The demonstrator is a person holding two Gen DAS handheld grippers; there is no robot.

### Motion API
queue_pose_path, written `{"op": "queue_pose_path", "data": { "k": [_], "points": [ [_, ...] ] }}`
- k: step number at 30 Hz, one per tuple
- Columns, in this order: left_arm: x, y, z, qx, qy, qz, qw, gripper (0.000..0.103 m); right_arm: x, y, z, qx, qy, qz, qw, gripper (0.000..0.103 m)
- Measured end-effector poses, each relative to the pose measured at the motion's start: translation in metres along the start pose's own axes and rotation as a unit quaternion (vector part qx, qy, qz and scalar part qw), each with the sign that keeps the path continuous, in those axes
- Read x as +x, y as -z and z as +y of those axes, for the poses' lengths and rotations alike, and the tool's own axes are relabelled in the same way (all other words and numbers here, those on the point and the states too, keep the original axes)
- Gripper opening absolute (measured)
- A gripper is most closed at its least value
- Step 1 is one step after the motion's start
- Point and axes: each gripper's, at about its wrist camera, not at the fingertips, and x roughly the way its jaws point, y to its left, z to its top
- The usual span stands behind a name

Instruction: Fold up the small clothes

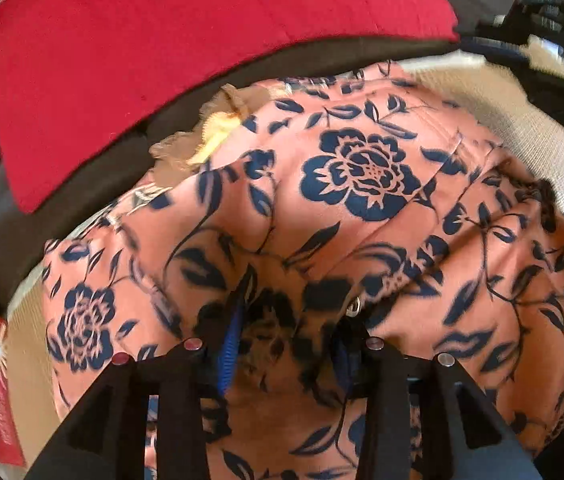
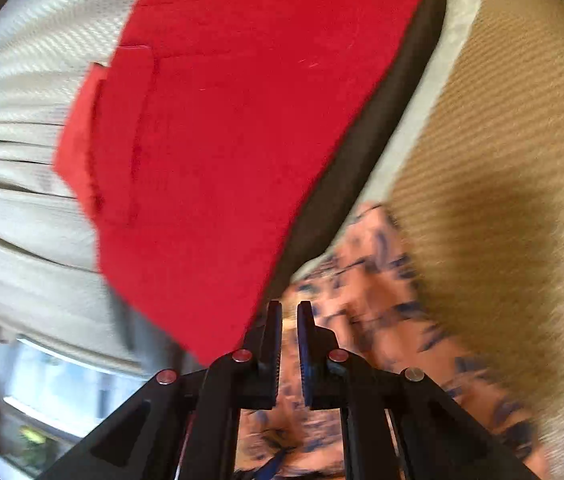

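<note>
- Two grippers are at work on one garment: the peach floral garment (image 1: 362, 184) with navy blooms lies bunched on the beige ribbed cover (image 1: 542, 120), just in front of the folded red cloth (image 1: 202, 40).
- Your left gripper (image 1: 286, 312) has its jaws set wide apart, and peach fabric fills the gap between them. Whether the blue pads (image 1: 230, 344) truly pinch it cannot be told from this view.
- Your right gripper (image 2: 289, 320) shows its jaws drawn close with a narrow slit between them; nothing clearly sits in that slit, so it looks empty to me, hovering low over the garment's edge (image 2: 366, 280).
- To fold well, I judge you should first close the left jaws on a single layer near a hem or corner, not on a thick bunch, since the soft cloth will slip and drag wrinkles along.
- Let the right gripper take the matching corner beside the red cloth's edge (image 2: 242, 200), and take care not to snag that one.
- Both grippers point forward and downward toward the sofa-like seat, the left one nearly buried in fabric, the right tilted toward the dark gap (image 2: 362, 160) behind.
- Lift both corners evenly, then lay them over flat.
</note>
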Motion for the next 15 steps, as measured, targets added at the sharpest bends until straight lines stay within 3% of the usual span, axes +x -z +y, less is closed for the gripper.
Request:
{"op": "queue_pose_path", "data": {
  "k": [2,3,4,5,8,9,11,13,15],
  "points": [
    [-0.023,0.011,0.018,-0.04,0.01,-0.043,0.9982,0.061,0.003,-0.001,0.011,-0.03,-0.005,0.017,0.999,0.013],
    [-0.036,0.018,0.032,-0.068,0.004,-0.074,0.9949,0.077,0.008,0.003,0.022,-0.05,-0.014,0.035,0.998,0.013],
    [-0.043,0.024,0.041,-0.089,-0.011,-0.096,0.9913,0.086,0.015,0.008,0.034,-0.068,-0.02,0.046,0.996,0.013],
    [-0.049,0.03,0.054,-0.112,-0.042,-0.114,0.9863,0.086,0.019,0.014,0.044,-0.09,-0.024,0.055,0.994,0.013],
    [-0.041,0.034,0.076,-0.142,-0.111,-0.104,0.9781,0.086,0.045,0.036,0.069,-0.143,-0.01,0.102,0.984,0.013],
    [-0.04,0.035,0.082,-0.149,-0.114,-0.107,0.9763,0.086,0.054,0.042,0.068,-0.151,0.0,0.111,0.982,0.013],
    [-0.041,0.036,0.09,-0.152,-0.083,-0.119,0.9777,0.086,0.066,0.052,0.067,-0.174,0.038,0.126,0.976,0.013],
    [-0.045,0.037,0.089,-0.139,-0.074,-0.139,0.9776,0.086,0.088,0.059,0.066,-0.206,0.101,0.144,0.962,0.013],
    [-0.039,0.039,0.091,-0.133,-0.085,-0.135,0.9781,0.086,0.102,0.066,0.057,-0.232,0.184,0.162,0.941,0.013]
  ]
}}
